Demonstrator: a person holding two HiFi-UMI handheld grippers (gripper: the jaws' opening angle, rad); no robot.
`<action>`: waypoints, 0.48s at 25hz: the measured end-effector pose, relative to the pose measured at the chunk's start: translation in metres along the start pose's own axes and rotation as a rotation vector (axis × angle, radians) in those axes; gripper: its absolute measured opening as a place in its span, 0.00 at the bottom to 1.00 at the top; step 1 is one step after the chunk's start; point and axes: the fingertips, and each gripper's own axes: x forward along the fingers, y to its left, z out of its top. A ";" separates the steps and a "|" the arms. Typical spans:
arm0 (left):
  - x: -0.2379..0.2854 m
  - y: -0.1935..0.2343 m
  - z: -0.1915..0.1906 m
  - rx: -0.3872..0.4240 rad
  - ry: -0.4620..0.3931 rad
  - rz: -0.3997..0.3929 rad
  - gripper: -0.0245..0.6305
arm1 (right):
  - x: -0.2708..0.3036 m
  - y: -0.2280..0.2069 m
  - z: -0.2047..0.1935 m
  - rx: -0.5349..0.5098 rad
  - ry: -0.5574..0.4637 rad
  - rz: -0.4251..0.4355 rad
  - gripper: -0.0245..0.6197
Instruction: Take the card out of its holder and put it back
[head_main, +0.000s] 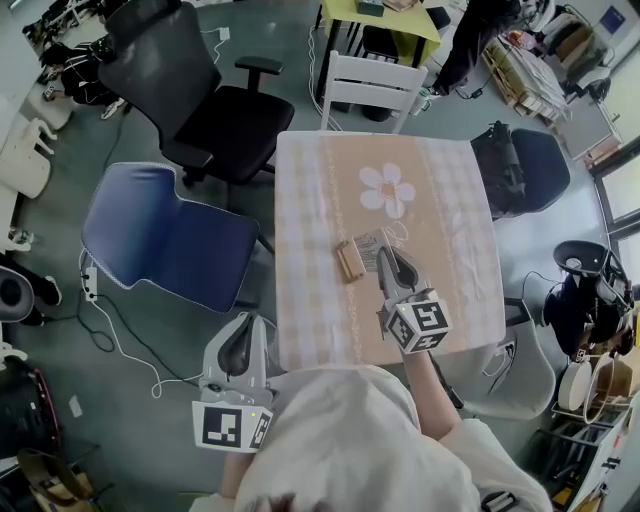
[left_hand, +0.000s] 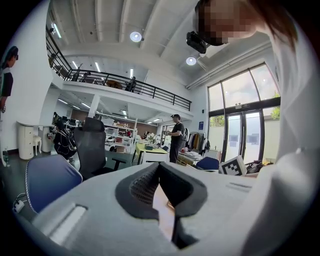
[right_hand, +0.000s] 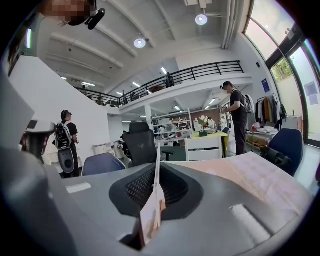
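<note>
A small wooden card holder (head_main: 349, 261) lies on the checked tablecloth (head_main: 320, 190), near the middle of the table. Just right of it my right gripper (head_main: 384, 256) is shut on the pale card (head_main: 370, 243), which sticks out toward the holder. In the right gripper view the card (right_hand: 152, 210) stands edge-on, pinched between the dark pads of the right gripper (right_hand: 156, 167). My left gripper (head_main: 243, 335) hangs off the table's left edge, over the floor, holding nothing. In the left gripper view, the left gripper (left_hand: 160, 167) has its tips meeting.
A flower print (head_main: 387, 190) marks the cloth beyond the holder. A white chair (head_main: 366, 88) stands at the far edge, a black office chair (head_main: 215, 110) and a blue chair (head_main: 165, 235) to the left, a dark chair (head_main: 525, 165) to the right. A person (right_hand: 235, 117) stands far off.
</note>
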 end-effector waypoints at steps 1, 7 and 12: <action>0.000 0.000 0.000 0.000 0.000 0.001 0.04 | 0.002 -0.001 -0.005 0.002 0.012 0.002 0.06; 0.002 -0.002 0.001 0.000 0.005 0.004 0.04 | 0.013 -0.004 -0.020 0.027 0.045 0.010 0.06; 0.002 -0.002 0.001 0.000 0.005 0.010 0.04 | 0.015 -0.002 -0.024 0.024 0.060 0.015 0.06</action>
